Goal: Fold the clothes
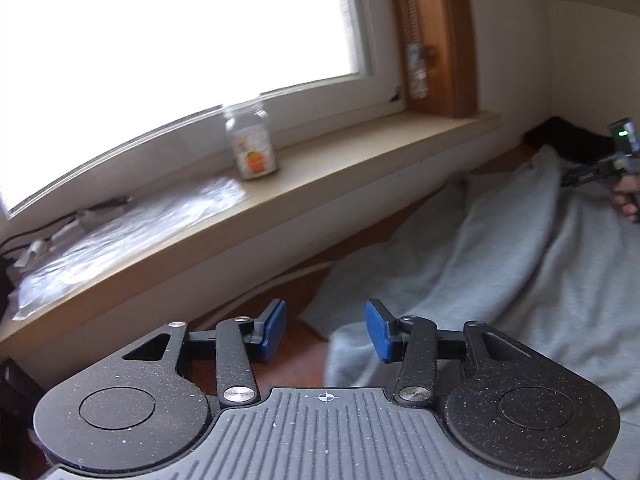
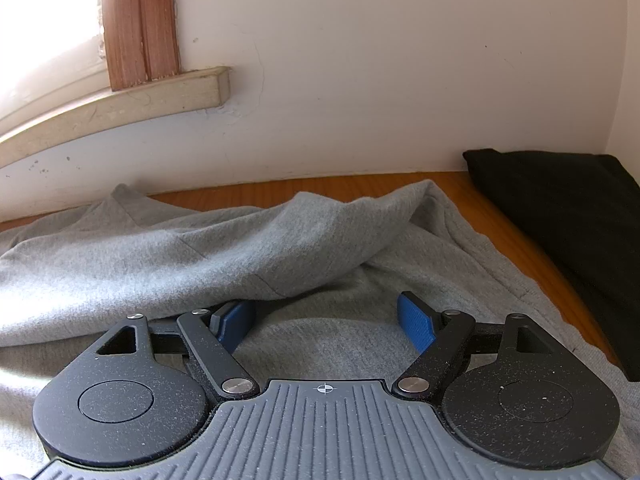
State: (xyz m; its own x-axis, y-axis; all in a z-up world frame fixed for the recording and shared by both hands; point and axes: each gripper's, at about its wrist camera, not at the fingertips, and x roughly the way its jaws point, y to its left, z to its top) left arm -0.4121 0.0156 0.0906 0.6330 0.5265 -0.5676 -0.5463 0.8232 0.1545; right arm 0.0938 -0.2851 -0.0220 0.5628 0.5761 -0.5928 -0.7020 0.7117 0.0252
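1. We see a grey garment (image 2: 168,256) sprawled over most of the wooden tabletop (image 2: 472,196) under the window, one layer thrown loosely back over the rest and standing in a soft ridge; the fold is not yet flat.
2. We see a folded black garment (image 2: 560,216) resting against the corner wall, just beside the grey one's far edge.
3. We hold the right gripper (image 2: 326,322) low over the grey cloth, jaws wide apart and gripping nothing; the left finger (image 2: 236,318) sits tucked under the hem of the raised layer.
4. We hold the left gripper (image 1: 326,330) at the garment's other edge, jaws parted and empty, with bare tabletop and cloth visible between them.
5. We note a small jar (image 1: 252,144) on the windowsill (image 1: 360,148), well apart from the work.
6. We judge the risks thus: with neither gripper holding it, the ridge may slump and crease the fold, and a careless grab could pinch both layers, or drag the grey cloth into the black pile.
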